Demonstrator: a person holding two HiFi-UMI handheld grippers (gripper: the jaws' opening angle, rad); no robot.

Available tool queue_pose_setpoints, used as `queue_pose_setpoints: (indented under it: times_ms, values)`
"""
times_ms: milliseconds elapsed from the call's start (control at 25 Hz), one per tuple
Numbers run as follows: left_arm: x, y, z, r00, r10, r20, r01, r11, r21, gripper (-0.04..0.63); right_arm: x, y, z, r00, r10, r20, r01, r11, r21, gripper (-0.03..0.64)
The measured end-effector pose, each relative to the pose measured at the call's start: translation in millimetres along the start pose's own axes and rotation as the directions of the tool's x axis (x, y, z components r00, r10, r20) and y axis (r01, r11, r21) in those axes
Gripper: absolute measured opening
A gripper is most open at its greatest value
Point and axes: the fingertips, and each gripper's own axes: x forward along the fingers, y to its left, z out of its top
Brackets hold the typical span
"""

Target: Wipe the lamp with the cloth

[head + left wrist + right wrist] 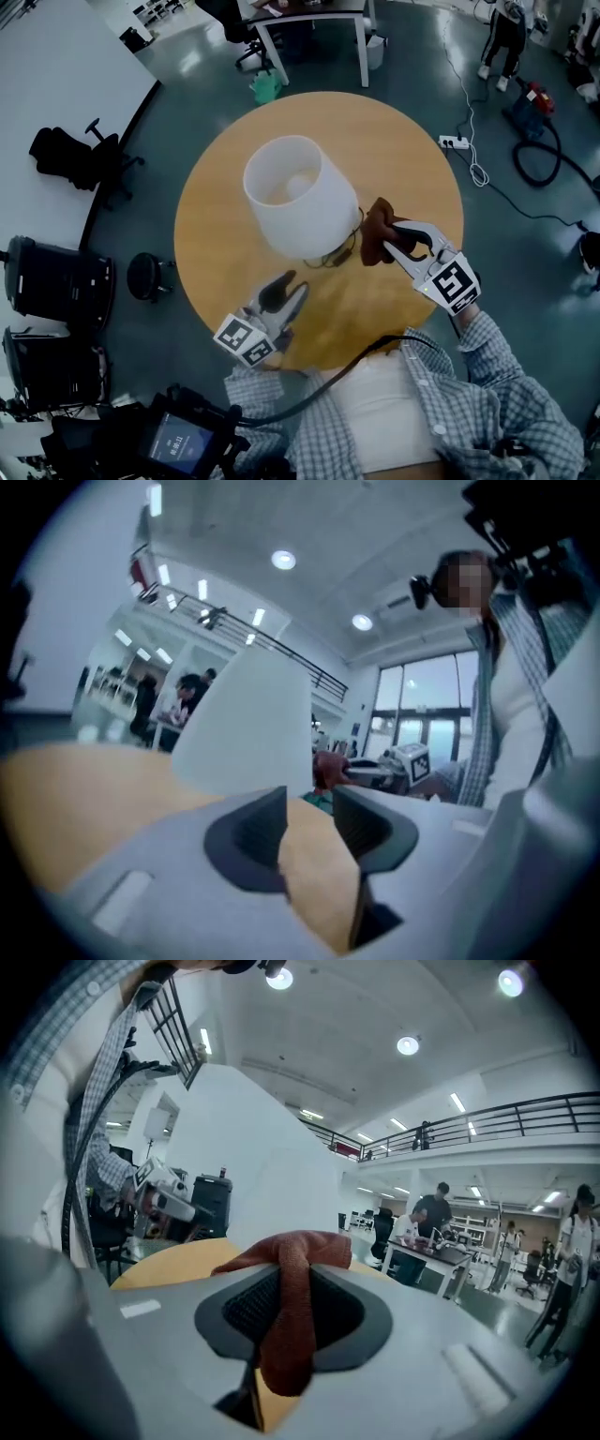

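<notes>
One gap matters: my right gripper, jaws pinching the cloth, sits just right of the lamp; left gripper, jaws part-open and empty, waits lower centre.

left gripper close in front of torso, pointing up-right across the counter, jaws apart, nothing between them; right gripper reached further out, pointing up-left, jaws clamped on cloth; right arm bent, checked sleeve; marker cubes face up
</notes>
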Motion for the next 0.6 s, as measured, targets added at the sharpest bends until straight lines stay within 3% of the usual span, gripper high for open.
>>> queue_pose_setpoints:
  times_ms: [40,80,120,160,280,360,440,520,600]
  values:
    - [-1.9,-1.1,16.9,0.999,0.004,-0.036,0.000,0.993,0.117,0.151,-1.0,-1.5,-2.8,1.000,-0.002,-0.003,0.002,1.000,0.013,0.092]
    - [-2.5,-2.8,32.6,0.997,0.008,-0.083,0.012,0.971,0.239,0.163,-1.7,-2.1,-4.2,1.000,0.000,-0.003,0.000,1.000,0.027,0.092]
    - [-1.3,-4.9,46.5,0.990,0.014,-0.139,0.037,0.933,0.359,0.182,-2.6,-2.7,-5.2,1.000,0.001,0.000,-0.001,0.999,0.039,0.092]
    - [2.3,-7.3,59.8,0.981,0.024,-0.194,0.073,0.877,0.474,0.211,-3.4,-4.0,-6.9,1.000,0.001,0.002,-0.001,0.999,0.048,0.092]
    - [17.7,-12.4,96.3,0.946,0.082,-0.314,0.187,0.653,0.734,0.270,-4.1,-7.7,-12.9,1.000,-0.009,0.009,0.008,0.997,0.074,0.092]
    - [24.8,-8.8,110.2,0.916,0.152,-0.371,0.244,0.524,0.816,0.287,-4.8,-5.9,-11.5,1.000,-0.012,0.017,0.010,0.995,0.096,0.092]
    - [33.1,3.0,113.9,0.874,0.228,-0.429,0.306,0.426,0.851,0.298,-6.0,-3.9,-11.7,1.000,-0.015,0.014,0.013,0.995,0.095,0.092]
    - [44.4,16.8,114.8,0.837,0.285,-0.468,0.358,0.363,0.860,0.301,-7.8,-3.1,-14.7,1.000,-0.018,0.001,0.018,0.996,0.085,0.092]
    - [54.9,24.4,115.8,0.815,0.304,-0.494,0.396,0.332,0.856,0.286,-11.4,-3.3,-17.2,1.000,-0.025,-0.010,0.026,0.996,0.085,0.092]
